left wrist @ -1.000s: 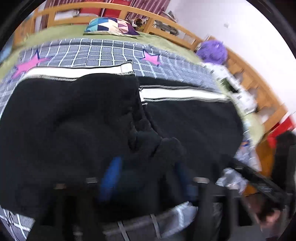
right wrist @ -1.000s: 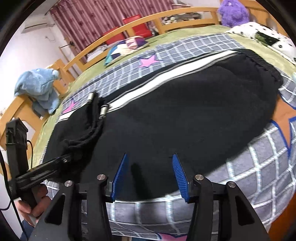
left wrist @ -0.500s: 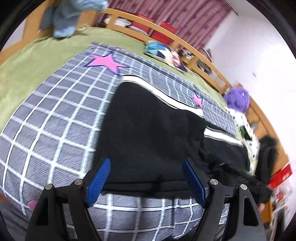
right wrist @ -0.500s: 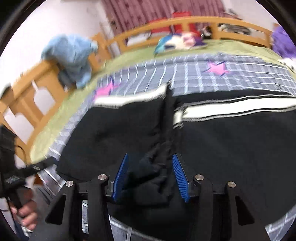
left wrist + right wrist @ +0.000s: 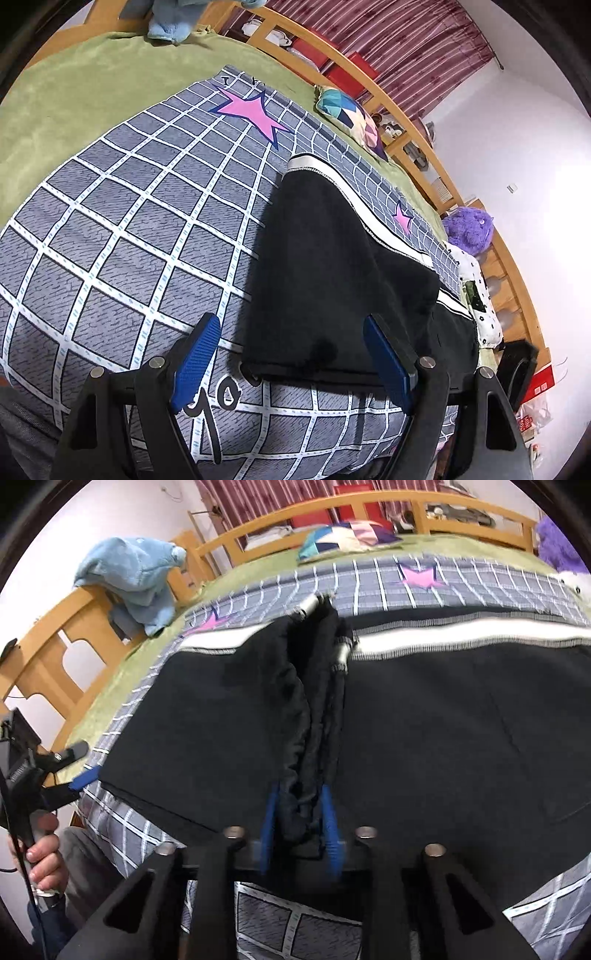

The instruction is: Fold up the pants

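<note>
While the black pants (image 5: 332, 280) lie spread on the bed's checked blanket (image 5: 122, 229), the right gripper (image 5: 301, 827) has its opening jaws around a bunched fold, and the left gripper (image 5: 291, 362) hovers, jaws apart, at the hem.

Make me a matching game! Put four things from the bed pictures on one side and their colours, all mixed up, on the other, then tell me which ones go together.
Things:
1. pants
2. fuzzy toy
3. star
4. bunched cloth on the bed rail

Colours:
A. pink
B. light blue
C. black with a white stripe
D. purple

Pairs: 1-C, 2-D, 3-A, 4-B
</note>
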`<action>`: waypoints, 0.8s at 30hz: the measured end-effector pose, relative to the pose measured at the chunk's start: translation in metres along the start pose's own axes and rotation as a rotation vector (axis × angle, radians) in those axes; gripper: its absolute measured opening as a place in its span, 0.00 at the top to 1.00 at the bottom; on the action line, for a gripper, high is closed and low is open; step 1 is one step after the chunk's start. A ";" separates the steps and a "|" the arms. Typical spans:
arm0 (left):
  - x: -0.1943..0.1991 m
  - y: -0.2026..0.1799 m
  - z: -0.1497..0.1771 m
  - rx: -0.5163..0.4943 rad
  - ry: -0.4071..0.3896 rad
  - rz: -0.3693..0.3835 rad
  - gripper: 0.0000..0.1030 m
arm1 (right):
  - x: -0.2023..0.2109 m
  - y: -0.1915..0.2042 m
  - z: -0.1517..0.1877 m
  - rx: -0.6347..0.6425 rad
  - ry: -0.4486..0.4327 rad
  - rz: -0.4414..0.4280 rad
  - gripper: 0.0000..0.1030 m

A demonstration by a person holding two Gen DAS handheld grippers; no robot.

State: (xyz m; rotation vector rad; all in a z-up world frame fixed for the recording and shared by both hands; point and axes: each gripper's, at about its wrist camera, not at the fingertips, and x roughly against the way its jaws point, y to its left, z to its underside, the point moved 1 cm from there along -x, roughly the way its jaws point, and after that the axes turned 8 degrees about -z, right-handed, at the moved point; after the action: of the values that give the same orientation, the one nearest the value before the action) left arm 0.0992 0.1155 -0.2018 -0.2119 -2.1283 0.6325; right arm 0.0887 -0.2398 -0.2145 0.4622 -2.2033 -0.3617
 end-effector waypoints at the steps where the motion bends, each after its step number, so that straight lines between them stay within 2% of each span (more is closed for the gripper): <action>1: 0.000 0.000 -0.001 0.003 -0.002 0.004 0.24 | 0.006 -0.001 -0.006 -0.010 -0.018 -0.003 0.50; 3: 0.000 0.000 -0.001 0.010 -0.004 0.007 0.24 | 0.008 -0.005 -0.012 -0.043 -0.067 -0.013 0.39; 6: 0.000 -0.004 -0.001 -0.002 0.004 0.002 0.24 | -0.013 -0.016 -0.024 -0.079 -0.033 -0.028 0.39; 8: 0.002 -0.007 0.001 -0.013 -0.001 -0.005 0.24 | -0.033 -0.022 -0.022 -0.106 -0.003 0.012 0.47; 9: 0.004 -0.009 0.002 -0.018 -0.005 -0.010 0.24 | -0.039 -0.020 -0.023 -0.096 -0.014 0.039 0.68; 10: 0.004 -0.010 0.002 -0.020 -0.006 -0.012 0.24 | -0.040 -0.014 -0.023 -0.058 -0.025 0.037 0.81; 11: 0.005 -0.011 0.002 -0.024 -0.006 -0.017 0.24 | -0.038 -0.007 -0.024 -0.016 -0.018 0.033 0.84; 12: 0.006 -0.013 0.002 -0.029 -0.007 -0.024 0.24 | -0.029 -0.004 -0.025 0.005 -0.048 0.038 0.86; 13: 0.007 -0.014 0.002 -0.031 -0.011 -0.028 0.24 | -0.014 -0.006 -0.027 -0.002 -0.100 0.008 0.87; 15: 0.008 -0.016 0.003 -0.029 -0.018 -0.029 0.24 | 0.018 -0.025 -0.029 -0.112 -0.192 -0.084 0.86; 16: 0.007 -0.017 0.002 -0.026 -0.015 -0.026 0.24 | 0.023 -0.032 -0.028 -0.146 -0.210 -0.073 0.86; 18: 0.002 -0.023 0.001 -0.029 -0.003 -0.010 0.24 | 0.020 -0.045 -0.024 -0.133 -0.164 0.007 0.85; 20: -0.004 -0.033 0.002 -0.056 0.013 -0.016 0.24 | -0.001 -0.058 -0.014 -0.159 -0.051 -0.002 0.82; 21: -0.007 -0.040 0.003 -0.081 0.021 -0.029 0.24 | -0.003 -0.059 -0.010 -0.160 -0.049 -0.007 0.80; 22: -0.008 -0.044 0.003 -0.096 0.021 -0.036 0.24 | 0.001 -0.056 -0.008 -0.135 -0.066 -0.009 0.71; 24: -0.007 -0.054 0.000 -0.133 0.004 -0.041 0.24 | 0.014 -0.048 -0.011 -0.069 -0.069 0.038 0.67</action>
State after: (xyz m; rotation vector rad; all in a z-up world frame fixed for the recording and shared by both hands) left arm 0.1073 0.0664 -0.1788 -0.2415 -2.1670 0.4661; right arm 0.0992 -0.2898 -0.2180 0.3754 -2.2552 -0.4375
